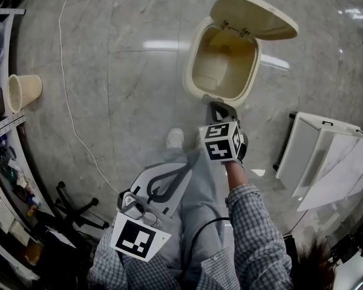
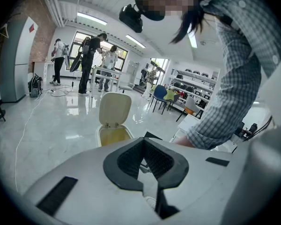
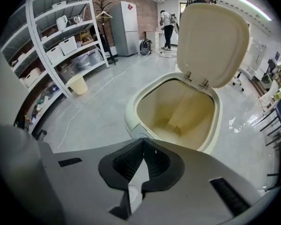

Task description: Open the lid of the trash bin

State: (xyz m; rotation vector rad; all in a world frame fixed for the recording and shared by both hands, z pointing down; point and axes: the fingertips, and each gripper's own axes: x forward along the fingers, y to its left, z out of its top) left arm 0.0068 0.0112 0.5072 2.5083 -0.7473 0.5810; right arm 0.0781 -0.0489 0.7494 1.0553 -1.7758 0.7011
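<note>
Beyond the trash bin, only gripper views show a fridge.

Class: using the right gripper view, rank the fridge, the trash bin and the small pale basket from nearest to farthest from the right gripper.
1. Trash bin, just ahead, lid up.
2. Small pale basket, left, by the shelves.
3. Fridge, far back wall.

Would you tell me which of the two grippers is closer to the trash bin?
The right gripper: its tips sit right beside the trash bin, while the left gripper hangs back over the person's legs.
</note>
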